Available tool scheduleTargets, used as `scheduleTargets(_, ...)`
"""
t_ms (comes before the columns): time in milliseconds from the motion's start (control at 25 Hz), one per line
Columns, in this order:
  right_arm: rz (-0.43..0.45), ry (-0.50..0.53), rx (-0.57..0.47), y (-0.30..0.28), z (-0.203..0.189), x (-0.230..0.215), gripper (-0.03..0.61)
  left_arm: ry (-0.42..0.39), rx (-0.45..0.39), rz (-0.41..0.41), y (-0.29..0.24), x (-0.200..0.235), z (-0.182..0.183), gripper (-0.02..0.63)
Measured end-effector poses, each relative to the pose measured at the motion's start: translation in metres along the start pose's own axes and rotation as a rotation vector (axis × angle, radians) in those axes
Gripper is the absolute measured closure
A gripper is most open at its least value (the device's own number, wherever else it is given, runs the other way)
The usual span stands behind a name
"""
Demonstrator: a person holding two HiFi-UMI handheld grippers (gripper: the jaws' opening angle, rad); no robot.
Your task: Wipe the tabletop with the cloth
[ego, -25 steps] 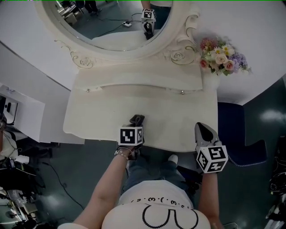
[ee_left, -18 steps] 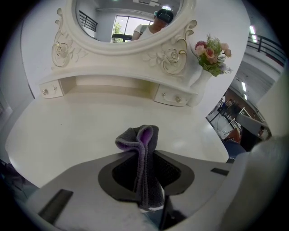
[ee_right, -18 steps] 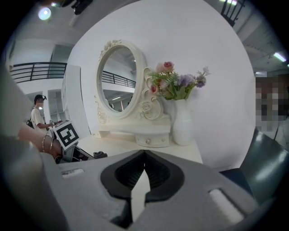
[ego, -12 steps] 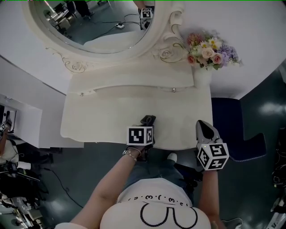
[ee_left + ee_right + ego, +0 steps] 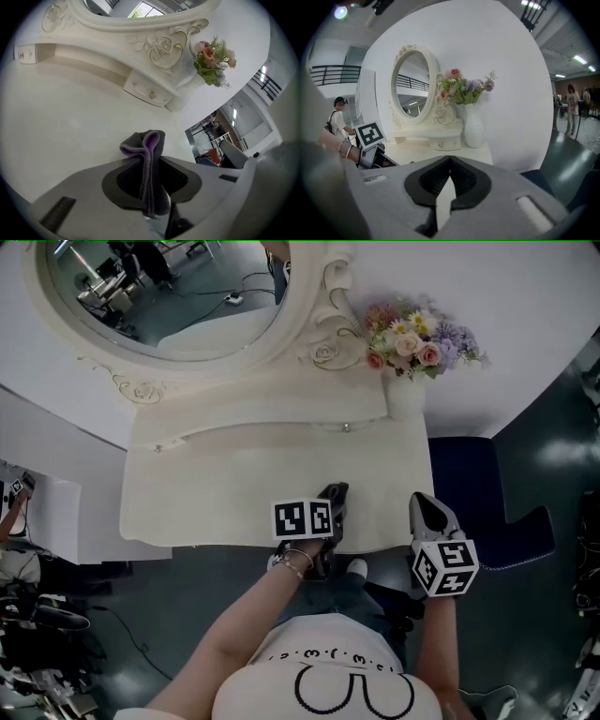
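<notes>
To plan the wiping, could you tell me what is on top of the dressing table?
A white vase of flowers stands at the back right corner. The left tongs hold a grey cloth over the front edge; the surface beneath them is covered.

From my feed, a cream dressing table (image 5: 150, 512) stands on a dark floor (image 5: 178, 606) against a white wall (image 5: 525, 296). Its tabletop (image 5: 234, 484) is smooth and pale, with a curved front edge. I can see a raised ledge (image 5: 272, 409) with small knobbed drawers (image 5: 147, 92) along the back. An oval mirror (image 5: 159, 287) in a carved frame rises above the ledge. At the back right corner a white vase (image 5: 406, 397) stands just beside the ledge, holding pink, white and purple flowers (image 5: 412, 338).
</notes>
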State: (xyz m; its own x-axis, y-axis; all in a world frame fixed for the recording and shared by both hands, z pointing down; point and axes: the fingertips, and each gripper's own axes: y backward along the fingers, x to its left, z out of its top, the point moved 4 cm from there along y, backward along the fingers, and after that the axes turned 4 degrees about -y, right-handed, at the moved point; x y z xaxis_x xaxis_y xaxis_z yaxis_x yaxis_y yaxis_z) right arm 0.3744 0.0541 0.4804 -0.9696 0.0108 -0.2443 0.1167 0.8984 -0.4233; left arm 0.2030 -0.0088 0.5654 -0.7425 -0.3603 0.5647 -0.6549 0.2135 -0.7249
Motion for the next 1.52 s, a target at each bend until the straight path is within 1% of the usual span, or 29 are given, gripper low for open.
scheduleTargets(320,-0.045,-0.027,-0.001,0.014,-0.006,-0.022,0.578,0.059,0.021,-0.123,-0.033,-0.045,-0.004,0.523)
scheduleTargets(520,-0.076,-0.04,0.002,0.024,-0.011,-0.037,0.578,0.058,0.026,-0.177,-0.052,-0.072,-0.009,0.523)
scheduleTargets(720,-0.124,-0.063,0.006,0.033,-0.018,-0.053,0.578,0.095,0.029,-0.233,-0.069,-0.096,-0.012,0.523)
scheduleTargets(920,-0.158,-0.073,0.007,0.043,-0.024,-0.064,0.578,0.086,0.036,-0.278,-0.087,-0.123,-0.017,0.523)
scheduleTargets(1120,-0.203,-0.096,0.007,0.064,-0.032,-0.078,0.578,0.067,0.06,-0.325,-0.105,-0.15,-0.027,0.523)
scheduleTargets(1320,-0.235,-0.108,0.0,0.082,-0.035,-0.087,0.578,0.055,0.065,-0.366,-0.119,-0.175,-0.035,0.523)
scheduleTargets(1400,-0.246,-0.116,-0.003,0.088,-0.038,-0.089,0.578,0.054,0.102,-0.415,-0.124,-0.185,-0.043,0.523)
scheduleTargets(1480,-0.257,-0.122,-0.008,0.094,-0.04,-0.09,0.578,0.047,0.174,-0.511,-0.126,-0.2,-0.054,0.523)
scheduleTargets(1520,-0.264,-0.123,-0.011,0.097,-0.041,-0.091,0.578,0.044,0.197,-0.561,-0.125,-0.207,-0.056,0.523)
